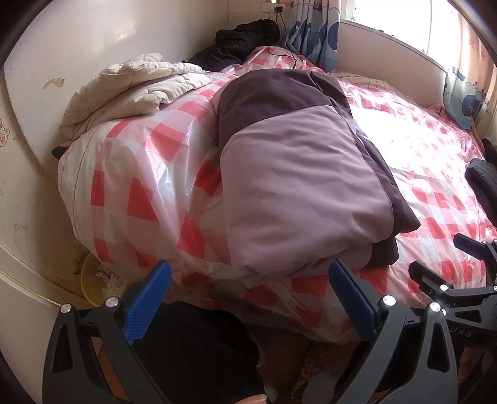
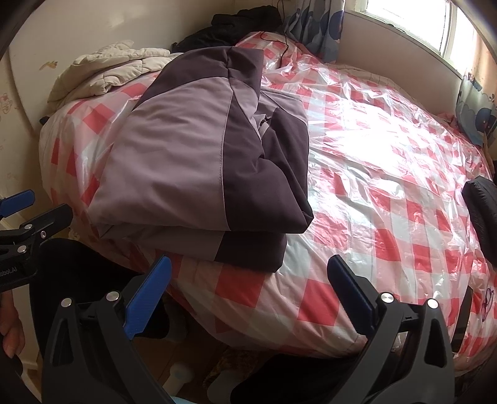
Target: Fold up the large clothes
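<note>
Hovering off the near edge of the bed, the left gripper [image 1: 248, 298] has its blue-padded fingers spread wide with nothing between them; its right finger [image 1: 351, 301] sits just in front of the folded jacket's near corner, apart from it; the right gripper [image 2: 248, 298] is likewise spread and empty, its left finger [image 2: 149, 298] low at 7 o'clock of the bundle.

Beyond the fingertips, at 12 o'clock in the left wrist view, lies the folded jacket [image 1: 298, 174], a lilac and dark purple bundle in stacked layers, its folded edge toward the grippers; in the right wrist view the same jacket [image 2: 205, 155] sits at 11 o'clock, with a dark sleeve layer draped over its right side; it rests on the red-and-white checked cover [image 2: 388, 199], which is glossy and wrinkled like plastic and spreads out to 3 o'clock.

Farther back, at 10 o'clock, a cream quilted blanket [image 1: 130, 90] is bunched against the wall, touching the cover; behind the jacket at 12 o'clock a heap of black clothing [image 1: 242, 40] lies in the corner; a blue-patterned curtain [image 1: 313, 34] hangs at 1 o'clock beside the bright window [image 2: 410, 18].
</note>
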The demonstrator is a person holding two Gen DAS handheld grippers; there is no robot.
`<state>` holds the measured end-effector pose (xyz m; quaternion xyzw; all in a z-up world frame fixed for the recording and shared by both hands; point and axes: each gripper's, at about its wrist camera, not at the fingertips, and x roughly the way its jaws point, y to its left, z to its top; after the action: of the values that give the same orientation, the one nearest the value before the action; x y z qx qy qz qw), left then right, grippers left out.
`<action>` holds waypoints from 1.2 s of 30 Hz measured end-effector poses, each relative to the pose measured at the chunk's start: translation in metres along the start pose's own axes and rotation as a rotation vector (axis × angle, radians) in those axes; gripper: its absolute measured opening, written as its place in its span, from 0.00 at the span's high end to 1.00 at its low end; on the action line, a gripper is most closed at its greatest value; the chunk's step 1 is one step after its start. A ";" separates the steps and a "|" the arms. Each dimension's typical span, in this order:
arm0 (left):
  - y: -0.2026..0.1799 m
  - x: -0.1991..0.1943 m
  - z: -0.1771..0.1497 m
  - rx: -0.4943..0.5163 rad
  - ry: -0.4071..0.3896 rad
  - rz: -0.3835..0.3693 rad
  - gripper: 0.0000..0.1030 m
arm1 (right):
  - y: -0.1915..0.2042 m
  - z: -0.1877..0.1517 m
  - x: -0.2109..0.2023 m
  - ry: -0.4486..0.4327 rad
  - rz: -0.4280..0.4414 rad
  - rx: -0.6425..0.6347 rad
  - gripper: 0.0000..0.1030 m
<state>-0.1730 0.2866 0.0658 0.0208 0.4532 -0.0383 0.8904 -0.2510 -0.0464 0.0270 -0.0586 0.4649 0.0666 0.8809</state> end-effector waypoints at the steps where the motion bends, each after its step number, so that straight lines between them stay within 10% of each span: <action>1: 0.000 0.000 0.000 -0.001 0.002 0.003 0.05 | 0.000 0.000 0.000 -0.001 0.000 0.001 0.06; 36: 0.002 0.009 -0.001 -0.025 0.074 -0.053 0.05 | 0.003 -0.006 0.011 0.027 0.060 -0.014 0.06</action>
<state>-0.1685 0.2885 0.0578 -0.0007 0.4865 -0.0553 0.8719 -0.2500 -0.0441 0.0143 -0.0516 0.4778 0.0954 0.8717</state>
